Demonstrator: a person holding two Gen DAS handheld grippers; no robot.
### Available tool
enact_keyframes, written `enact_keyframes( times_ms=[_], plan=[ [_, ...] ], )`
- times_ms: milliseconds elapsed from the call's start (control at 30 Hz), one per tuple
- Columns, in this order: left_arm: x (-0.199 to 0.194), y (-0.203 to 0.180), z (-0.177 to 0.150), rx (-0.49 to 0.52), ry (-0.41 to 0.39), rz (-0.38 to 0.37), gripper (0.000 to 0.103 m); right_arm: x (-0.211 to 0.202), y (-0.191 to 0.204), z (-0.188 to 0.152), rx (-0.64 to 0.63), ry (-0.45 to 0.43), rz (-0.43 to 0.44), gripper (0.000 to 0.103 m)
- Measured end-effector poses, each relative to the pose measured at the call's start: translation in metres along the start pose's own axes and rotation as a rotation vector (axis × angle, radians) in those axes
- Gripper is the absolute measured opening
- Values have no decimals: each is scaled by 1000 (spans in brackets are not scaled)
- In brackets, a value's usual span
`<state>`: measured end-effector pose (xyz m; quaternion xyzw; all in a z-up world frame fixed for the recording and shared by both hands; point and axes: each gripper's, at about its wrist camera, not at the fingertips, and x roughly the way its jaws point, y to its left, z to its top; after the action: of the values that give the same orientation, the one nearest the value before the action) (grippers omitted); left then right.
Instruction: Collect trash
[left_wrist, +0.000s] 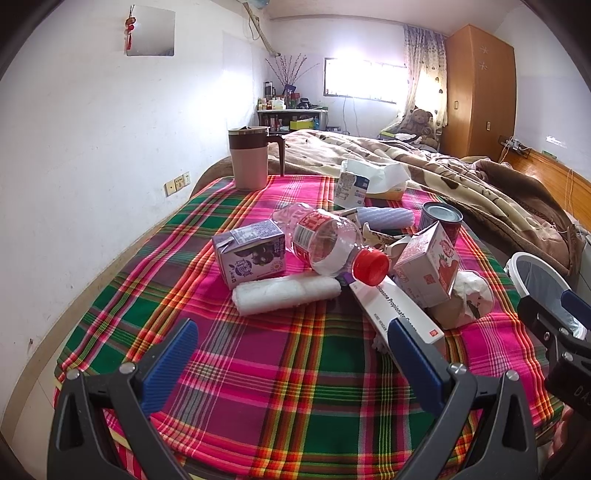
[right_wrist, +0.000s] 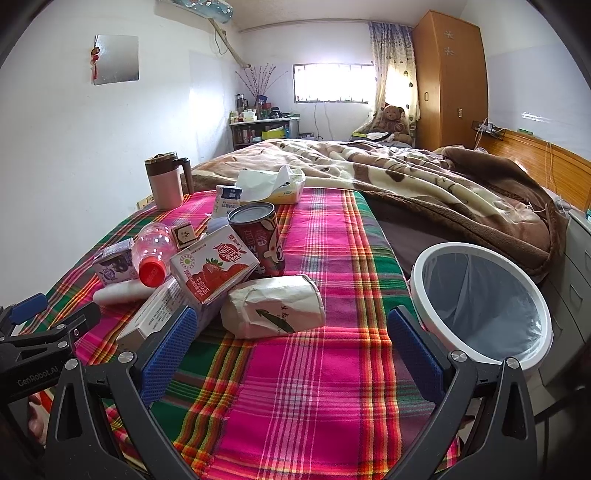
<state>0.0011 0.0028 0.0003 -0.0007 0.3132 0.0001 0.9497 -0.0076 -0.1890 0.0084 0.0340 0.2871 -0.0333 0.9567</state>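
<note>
Trash is heaped on a plaid-covered table (left_wrist: 258, 387). A purple drink carton (left_wrist: 251, 254), a clear bottle with a red cap (left_wrist: 328, 240) and a white roll (left_wrist: 284, 293) lie ahead of my left gripper (left_wrist: 291, 350), which is open and empty. A strawberry carton (right_wrist: 214, 267), a dark can (right_wrist: 258, 236), a white medicine box (right_wrist: 147, 319) and a crumpled paper cup (right_wrist: 275, 306) lie just ahead of my right gripper (right_wrist: 291, 339), also open and empty. A white bin (right_wrist: 480, 306) with a liner stands off the table's right edge.
A pink mug with a brown lid (left_wrist: 249, 158), a tissue pack (right_wrist: 273, 184) and a small white carton (right_wrist: 227, 201) sit at the table's far end. A bed with a brown blanket (right_wrist: 424, 177) lies beyond. A white wall runs along the left.
</note>
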Motion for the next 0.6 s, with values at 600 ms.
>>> enact_keyframes(
  times_ms=[600],
  plan=[
    [-1,0,0,-1,0,0,103,1,-1,0,2,2,-3,103]
  ],
)
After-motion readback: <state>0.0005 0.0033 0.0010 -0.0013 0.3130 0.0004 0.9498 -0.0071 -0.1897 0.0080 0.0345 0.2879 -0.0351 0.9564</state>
